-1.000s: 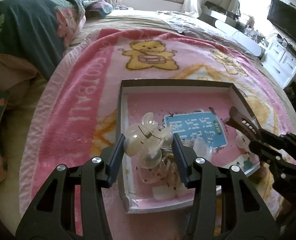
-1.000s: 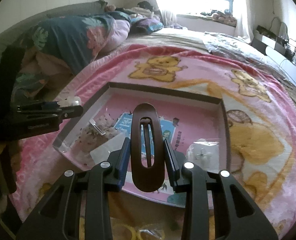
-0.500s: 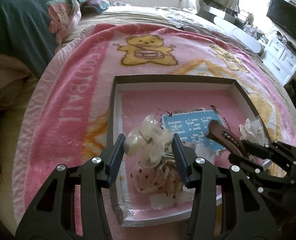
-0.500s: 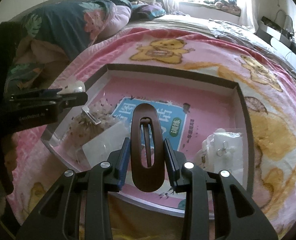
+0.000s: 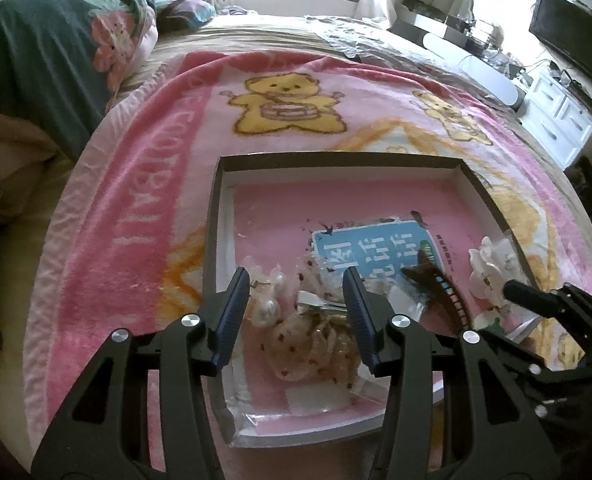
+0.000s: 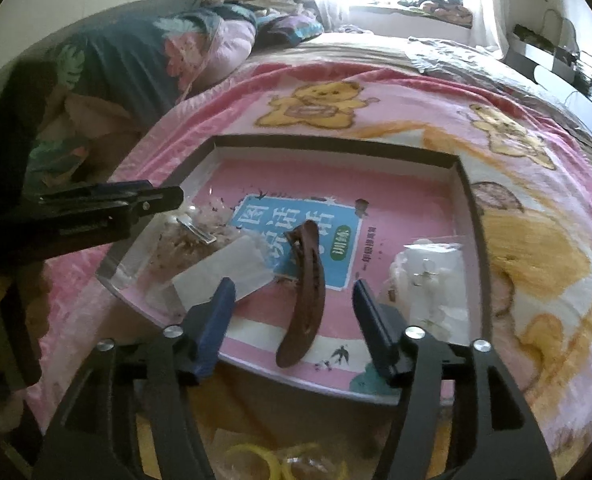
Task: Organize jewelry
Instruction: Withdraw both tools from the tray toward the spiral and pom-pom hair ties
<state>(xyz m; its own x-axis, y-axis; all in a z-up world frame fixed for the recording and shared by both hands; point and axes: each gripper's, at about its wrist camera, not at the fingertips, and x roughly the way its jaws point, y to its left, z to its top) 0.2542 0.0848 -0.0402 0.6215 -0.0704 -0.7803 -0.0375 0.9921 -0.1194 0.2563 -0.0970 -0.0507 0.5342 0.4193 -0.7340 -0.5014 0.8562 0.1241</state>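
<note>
Both tools stand with their jaws spread and nothing between them. The left gripper (image 5: 296, 304) hangs over the near-left corner of the box (image 5: 216, 208), a shallow tray with a pink printed floor lying on the bear blanket (image 5: 144, 160). Beneath its fingers sit a pale pearly clip (image 5: 266, 310) and a speckled sheer bow (image 5: 307, 344) with a metal clasp. The right gripper (image 6: 292, 312) straddles the brown hair clip (image 6: 305, 292), which lies on the tray floor untouched by either finger, its far end over the blue label (image 6: 296, 232) (the same clip shows in the left view (image 5: 431, 284), just right of the bow). A white flower piece in a clear bag (image 6: 427, 276) rests by the right wall.

Judging from how things lie, at least four pieces are already in the box, grouped loosely along its near side, and the far half is bare. Something yellow (image 6: 256, 460) lies outside the tray near the right camera's bottom edge; it is too blurred to name, but it may be among what is left to gather
</note>
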